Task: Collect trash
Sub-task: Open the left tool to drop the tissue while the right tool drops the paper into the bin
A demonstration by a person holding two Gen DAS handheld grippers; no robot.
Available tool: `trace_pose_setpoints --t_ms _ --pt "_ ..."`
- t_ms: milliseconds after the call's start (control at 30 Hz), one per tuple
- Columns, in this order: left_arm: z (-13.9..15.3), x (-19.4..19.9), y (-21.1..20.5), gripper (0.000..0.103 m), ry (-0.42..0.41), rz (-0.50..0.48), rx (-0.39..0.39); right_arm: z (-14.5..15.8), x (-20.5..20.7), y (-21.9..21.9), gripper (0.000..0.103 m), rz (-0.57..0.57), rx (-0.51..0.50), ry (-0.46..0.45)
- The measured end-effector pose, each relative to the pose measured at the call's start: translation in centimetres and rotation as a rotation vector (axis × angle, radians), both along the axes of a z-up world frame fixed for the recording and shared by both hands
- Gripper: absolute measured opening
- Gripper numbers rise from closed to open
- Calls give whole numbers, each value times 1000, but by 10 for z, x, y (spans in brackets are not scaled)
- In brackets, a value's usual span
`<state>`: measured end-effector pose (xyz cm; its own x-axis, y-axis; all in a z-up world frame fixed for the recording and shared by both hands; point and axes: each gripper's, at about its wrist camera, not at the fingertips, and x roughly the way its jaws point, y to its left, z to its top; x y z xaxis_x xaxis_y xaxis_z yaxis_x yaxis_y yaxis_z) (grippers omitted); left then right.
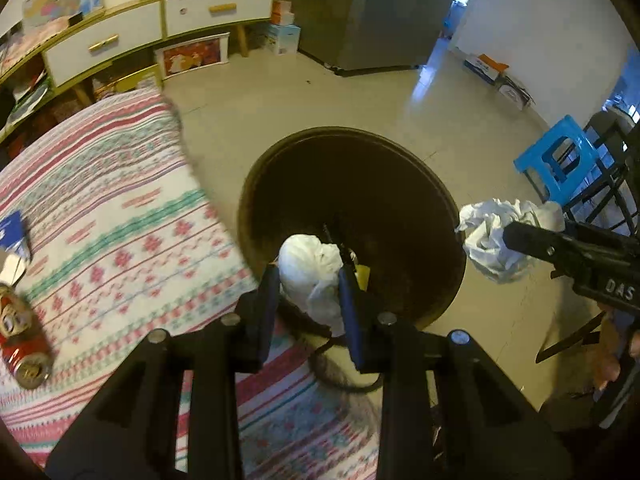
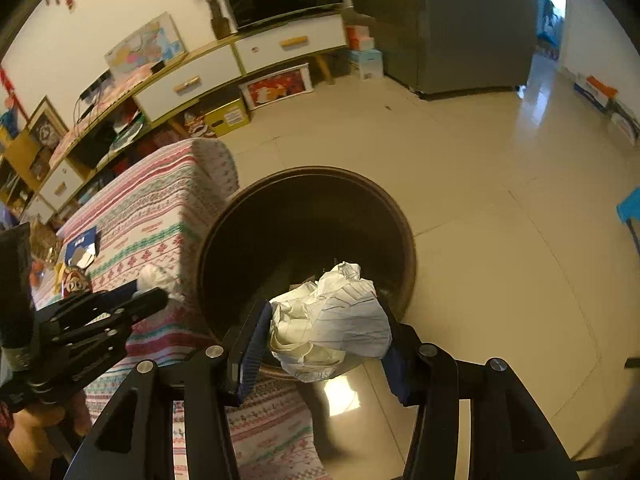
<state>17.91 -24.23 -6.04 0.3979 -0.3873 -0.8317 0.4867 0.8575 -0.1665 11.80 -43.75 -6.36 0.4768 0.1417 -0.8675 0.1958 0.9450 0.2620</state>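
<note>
My left gripper (image 1: 310,280) is shut on a white tissue wad (image 1: 308,268), held above the near rim of a round dark trash bin (image 1: 280,168). My right gripper (image 2: 324,320) is shut on a crumpled sheet of lined white paper (image 2: 332,320), over the near edge of the same bin (image 2: 400,216). The right gripper with its paper (image 1: 494,240) shows at the right of the left wrist view. In the right wrist view the left gripper (image 2: 156,294) and its tissue (image 2: 156,278) hang at the left. A red drink can (image 1: 24,340) lies on the striped cloth.
A table under a pink and green striped cloth (image 1: 112,208) stands left of the bin, with a blue packet (image 1: 14,230) on it. A blue plastic stool (image 1: 560,156) stands at the right. Behind are a white TV cabinet (image 2: 200,76) and a grey fridge (image 2: 460,28). Beige floor tiles (image 2: 500,200) surround the bin.
</note>
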Motion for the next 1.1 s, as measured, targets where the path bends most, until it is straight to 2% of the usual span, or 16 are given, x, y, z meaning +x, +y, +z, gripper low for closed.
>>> trace_pose_setpoints --t_ms 67,133,167,200,267,333,467,900,1033,1100 --pt "0 2 -4 35 -2 -2 -11 0 -1 -5 52 -8 8 0" --pt "-1 4 -7 48 17 -4 -26 -1 -1 -6 52 -7 9 0" --pt "-2 6 -7 60 26 4 -24 -1 0 -6 52 -8 7 1" --pt "-1 7 -6 68 19 21 -14 -1 0 -7 52 -9 8 1" --pt "3 6 -2 73 12 30 -23 -1 0 -7 52 -10 10 2" --pt "7 4 1 75 14 25 -27 -1 1 -6 52 -9 10 3" --pt "13 0 12 80 -8 21 21 -3 5 -2 53 5 -5 8" --pt "29 -5 77 84 -16 96 28 -16 17 14 54 15 -41 48" --pt "33 -12 95 86 -33 117 47 -15 19 20 60 17 -61 36" --pt "34 -16 104 91 -38 129 58 -14 20 22 67 9 -63 36"
